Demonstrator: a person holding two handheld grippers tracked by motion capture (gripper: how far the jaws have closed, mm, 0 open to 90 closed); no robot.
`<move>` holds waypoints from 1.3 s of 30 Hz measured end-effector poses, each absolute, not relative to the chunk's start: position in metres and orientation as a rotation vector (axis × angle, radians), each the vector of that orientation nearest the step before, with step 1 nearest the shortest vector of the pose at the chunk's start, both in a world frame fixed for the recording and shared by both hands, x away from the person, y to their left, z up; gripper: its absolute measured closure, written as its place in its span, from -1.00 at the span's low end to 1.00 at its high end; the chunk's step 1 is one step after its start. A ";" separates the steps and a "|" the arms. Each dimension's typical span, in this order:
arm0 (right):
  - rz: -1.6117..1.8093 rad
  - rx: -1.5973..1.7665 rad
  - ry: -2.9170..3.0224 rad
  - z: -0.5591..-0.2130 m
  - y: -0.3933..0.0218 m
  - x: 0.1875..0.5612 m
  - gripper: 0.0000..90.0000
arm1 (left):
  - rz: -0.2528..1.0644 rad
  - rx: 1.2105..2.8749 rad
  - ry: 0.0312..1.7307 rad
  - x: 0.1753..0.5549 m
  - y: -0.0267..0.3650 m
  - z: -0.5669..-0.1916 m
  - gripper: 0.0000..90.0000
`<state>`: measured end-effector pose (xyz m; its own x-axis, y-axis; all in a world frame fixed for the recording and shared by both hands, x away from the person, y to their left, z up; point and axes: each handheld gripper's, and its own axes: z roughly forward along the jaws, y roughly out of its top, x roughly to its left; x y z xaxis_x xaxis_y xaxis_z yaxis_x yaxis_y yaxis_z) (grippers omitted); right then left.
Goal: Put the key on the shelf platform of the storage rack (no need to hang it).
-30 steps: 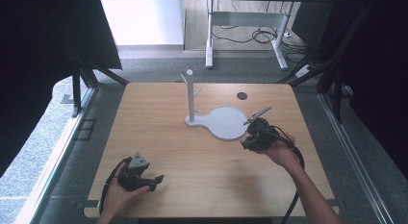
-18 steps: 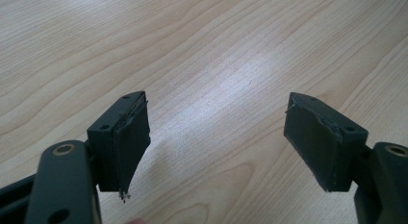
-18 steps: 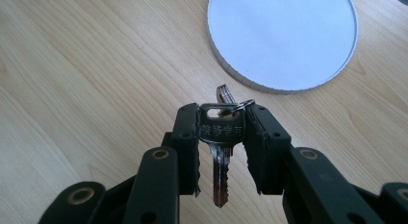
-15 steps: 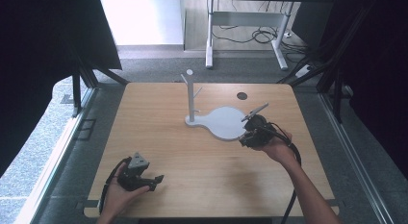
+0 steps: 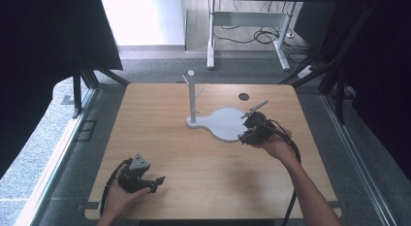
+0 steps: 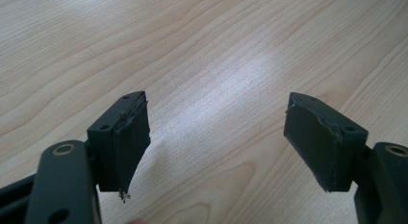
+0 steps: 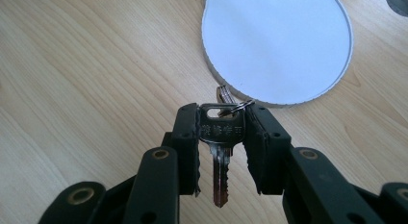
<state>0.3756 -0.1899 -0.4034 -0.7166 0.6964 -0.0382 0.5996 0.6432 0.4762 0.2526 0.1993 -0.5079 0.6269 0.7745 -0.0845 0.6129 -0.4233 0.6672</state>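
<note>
Between the right gripper's (image 7: 221, 137) pads: key (image 7: 220, 147), clamped by its flat head, blade pointing back toward the hand, ring (image 7: 230, 103) poking out front.
Light, stiff, slick metal; likely to pivot if pinched on the blade, so the head is the right spot. It's held just off the white stand's base (image 7: 279, 41), peg post (image 5: 192, 97) beyond. Left gripper (image 6: 216, 137) is parked over the bare table (image 6: 216, 41), jaws spread, nothing in them.

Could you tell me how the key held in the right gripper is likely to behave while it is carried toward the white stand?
The key looks like stiff metal, so it should not bend. It is clamped by its head between the right gripper's fingers, with the blade free, so it may pivot if knocked. The small ring through its head will probably dangle and swing.
</note>
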 end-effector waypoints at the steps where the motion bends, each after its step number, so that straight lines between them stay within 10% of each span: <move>1: 0.654 1.055 2.644 -0.403 -0.190 0.377 0.50 | 0.309 2.173 1.081 0.253 0.199 -0.508 -0.46; 39: 0.651 1.070 2.648 -0.405 -0.172 0.406 0.50 | 0.310 2.174 1.082 0.253 0.201 -0.508 -0.46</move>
<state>0.4056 -0.1717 -0.4051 -0.7134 0.7001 -0.0301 0.6064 0.6382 0.4744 0.2530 0.2007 -0.5078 0.6262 0.7751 -0.0837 0.6131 -0.4233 0.6670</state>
